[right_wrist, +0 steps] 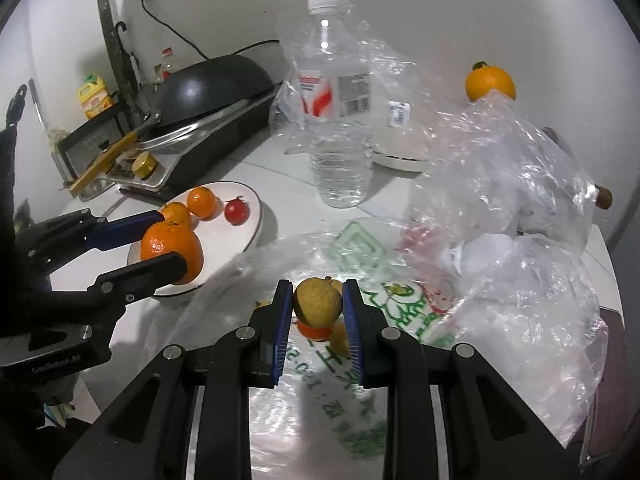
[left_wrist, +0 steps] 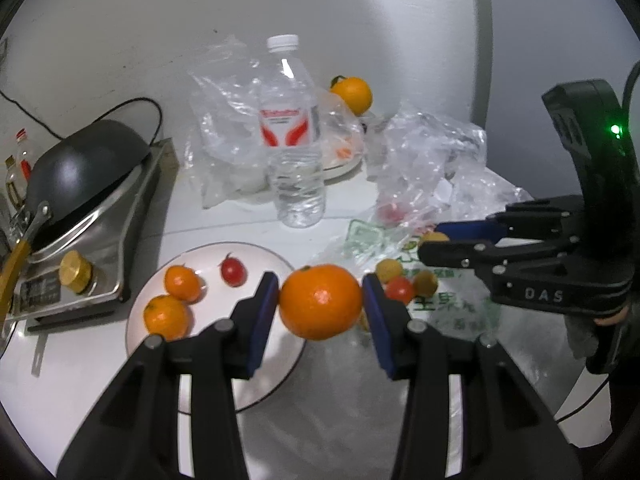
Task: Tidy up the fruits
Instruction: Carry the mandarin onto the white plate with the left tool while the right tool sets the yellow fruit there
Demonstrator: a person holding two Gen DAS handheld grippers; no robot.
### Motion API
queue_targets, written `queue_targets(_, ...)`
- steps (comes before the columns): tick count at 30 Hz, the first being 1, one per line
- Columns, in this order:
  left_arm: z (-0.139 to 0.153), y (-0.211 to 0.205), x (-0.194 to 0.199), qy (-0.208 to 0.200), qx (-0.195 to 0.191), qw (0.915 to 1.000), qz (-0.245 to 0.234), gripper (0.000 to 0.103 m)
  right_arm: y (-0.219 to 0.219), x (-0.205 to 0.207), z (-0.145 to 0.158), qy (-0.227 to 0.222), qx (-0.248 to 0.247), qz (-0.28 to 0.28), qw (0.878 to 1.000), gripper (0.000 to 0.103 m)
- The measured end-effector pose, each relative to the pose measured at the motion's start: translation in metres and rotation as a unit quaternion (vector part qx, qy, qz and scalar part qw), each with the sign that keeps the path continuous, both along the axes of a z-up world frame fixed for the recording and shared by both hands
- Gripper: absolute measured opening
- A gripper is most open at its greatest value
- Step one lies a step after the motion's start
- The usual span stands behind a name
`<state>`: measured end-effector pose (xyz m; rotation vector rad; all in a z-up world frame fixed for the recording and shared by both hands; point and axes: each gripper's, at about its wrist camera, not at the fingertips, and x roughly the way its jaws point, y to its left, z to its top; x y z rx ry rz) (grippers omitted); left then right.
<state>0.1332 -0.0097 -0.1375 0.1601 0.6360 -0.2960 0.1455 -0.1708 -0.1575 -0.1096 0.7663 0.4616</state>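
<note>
My left gripper [left_wrist: 321, 300] is shut on a large orange [left_wrist: 320, 302], held above the right edge of the white plate [left_wrist: 208, 256]; it also shows in the right wrist view [right_wrist: 172, 252]. Two small oranges [left_wrist: 176, 300] and a cherry tomato [left_wrist: 233, 271] lie on the plate. My right gripper [right_wrist: 318, 308] is shut on a yellowish longan [right_wrist: 318, 302] over the printed plastic bag [right_wrist: 360, 280]. Loose small fruits [left_wrist: 400, 280] lie on the bag. Another orange [left_wrist: 352, 94] sits at the back.
A water bottle [left_wrist: 292, 132] stands mid-table among crumpled clear bags [left_wrist: 432, 152]. A black wok [left_wrist: 80, 160] sits on a stove at the left. A white bowl [right_wrist: 400, 156] stands behind the bottle.
</note>
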Motion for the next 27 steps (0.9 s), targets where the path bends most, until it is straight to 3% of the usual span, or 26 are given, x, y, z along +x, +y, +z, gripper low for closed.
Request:
queue_targets(10,0.002,0.04,-0.007,-0.008,-0.007,0.9991,0.041,0.044,0.033,-0.008,0.016,-0.012,-0.014,0.026,0.999,0.027)
queue_targets(24,-0.026,0.087,-0.005,0.019,-0.006,0.9971,0.074,0.044,0.088,-0.005,0.007,0.001,-0.026,0.063,0.998,0.027)
queue_targets(27,-0.034,0.088,-0.005,0.012,0.026,0.9962,0.082,0.045,0.099,-0.004,0.004,0.004,-0.03,0.072,0.997,0.027)
